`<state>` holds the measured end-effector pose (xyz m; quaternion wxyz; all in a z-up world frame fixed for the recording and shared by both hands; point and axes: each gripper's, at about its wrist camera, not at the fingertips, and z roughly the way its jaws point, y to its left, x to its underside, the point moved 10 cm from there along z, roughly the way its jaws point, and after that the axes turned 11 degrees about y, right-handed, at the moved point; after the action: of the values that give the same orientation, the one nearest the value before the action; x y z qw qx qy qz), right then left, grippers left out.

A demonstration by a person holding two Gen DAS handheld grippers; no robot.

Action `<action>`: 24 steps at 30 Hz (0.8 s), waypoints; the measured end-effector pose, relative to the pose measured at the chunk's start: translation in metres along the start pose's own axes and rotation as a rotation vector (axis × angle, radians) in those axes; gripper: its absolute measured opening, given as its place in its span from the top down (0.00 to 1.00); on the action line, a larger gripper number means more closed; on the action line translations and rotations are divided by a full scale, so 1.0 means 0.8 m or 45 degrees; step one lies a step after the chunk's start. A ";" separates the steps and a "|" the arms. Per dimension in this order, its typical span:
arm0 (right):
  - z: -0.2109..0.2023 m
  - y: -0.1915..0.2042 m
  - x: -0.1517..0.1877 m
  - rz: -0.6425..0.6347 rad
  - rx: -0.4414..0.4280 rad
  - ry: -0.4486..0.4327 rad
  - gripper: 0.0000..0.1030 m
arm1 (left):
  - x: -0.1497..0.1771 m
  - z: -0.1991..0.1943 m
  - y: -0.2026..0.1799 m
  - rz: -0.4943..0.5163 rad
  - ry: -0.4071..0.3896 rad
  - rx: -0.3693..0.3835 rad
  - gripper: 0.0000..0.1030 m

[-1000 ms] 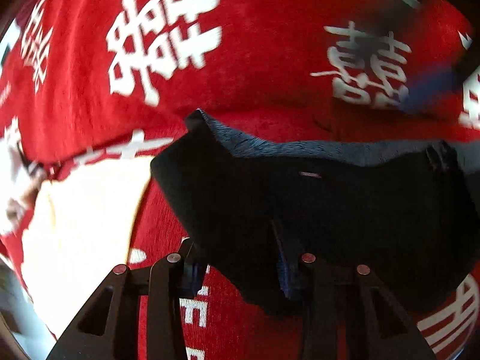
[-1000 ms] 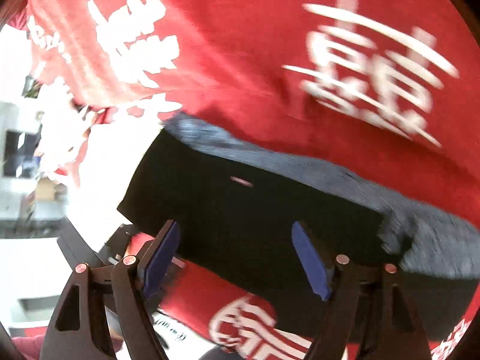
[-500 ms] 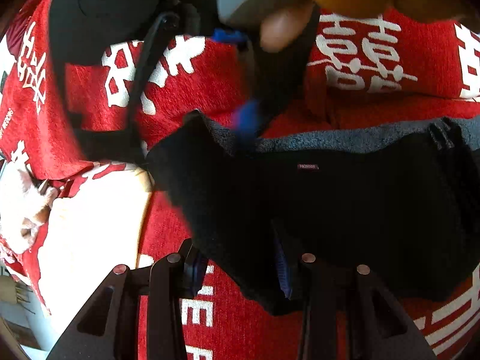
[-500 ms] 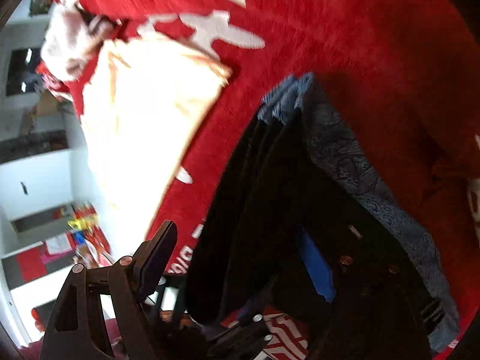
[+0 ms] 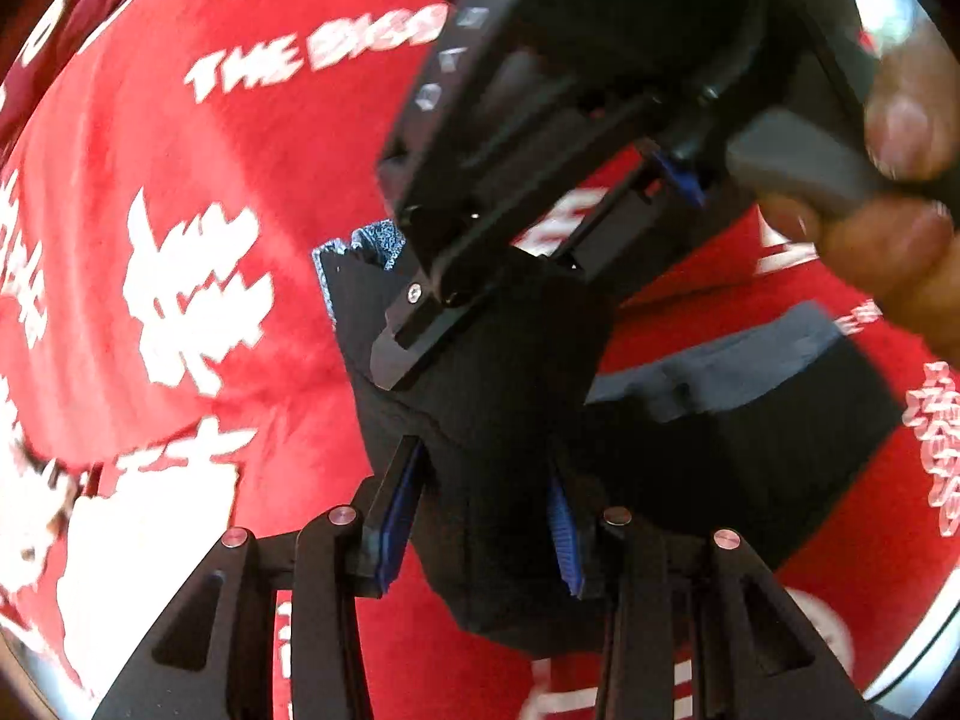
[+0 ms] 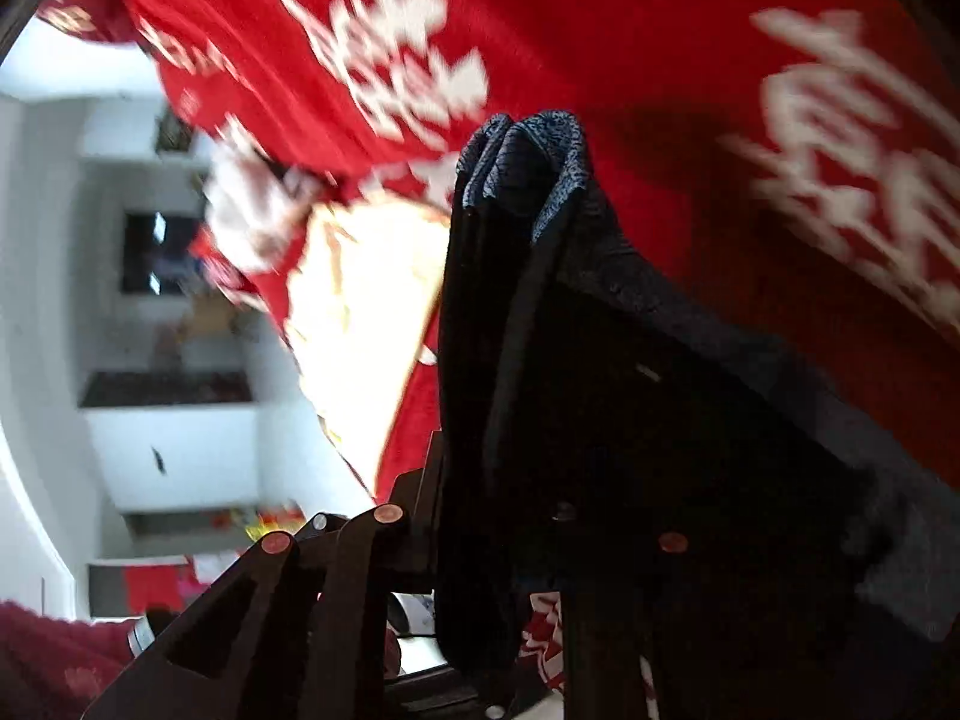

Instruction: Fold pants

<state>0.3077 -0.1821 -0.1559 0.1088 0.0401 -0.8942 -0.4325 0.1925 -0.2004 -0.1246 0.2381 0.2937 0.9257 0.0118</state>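
Centrally, dark pants (image 5: pixel 498 420), bunched, grey lining at 11 o'clock; left tool (image 5: pixel 480 516) clamps them; right tool (image 6: pixel 480 540), just closing, grips them.

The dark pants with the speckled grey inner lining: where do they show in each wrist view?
Left wrist: the dark pants with speckled grey lining hang at centre, between the left claw's pads, with the right claw above.
Right wrist: they fill the centre and right.
Shared landmark: the red cloth with white characters.

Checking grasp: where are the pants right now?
Lifted off the red cloth: the pants hang centre in the left wrist view, pinched by the left gripper below and the right gripper above.
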 end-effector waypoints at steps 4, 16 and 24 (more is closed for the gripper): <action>-0.079 -0.035 0.061 0.059 -0.054 -0.171 0.81 | -0.030 -0.027 -0.082 0.108 -0.025 0.101 0.61; -0.191 -0.220 0.229 0.363 -0.136 -0.437 0.80 | -0.029 0.009 -0.315 0.468 0.071 0.236 0.61; -0.156 -0.308 0.252 0.464 -0.142 -0.411 0.78 | 0.013 0.067 -0.341 0.471 0.239 0.209 0.54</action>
<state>0.1343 -0.4642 -0.2410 0.0430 -0.1975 -0.8671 -0.4553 0.0622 -0.4264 -0.2210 0.1202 0.4746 0.8719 0.0073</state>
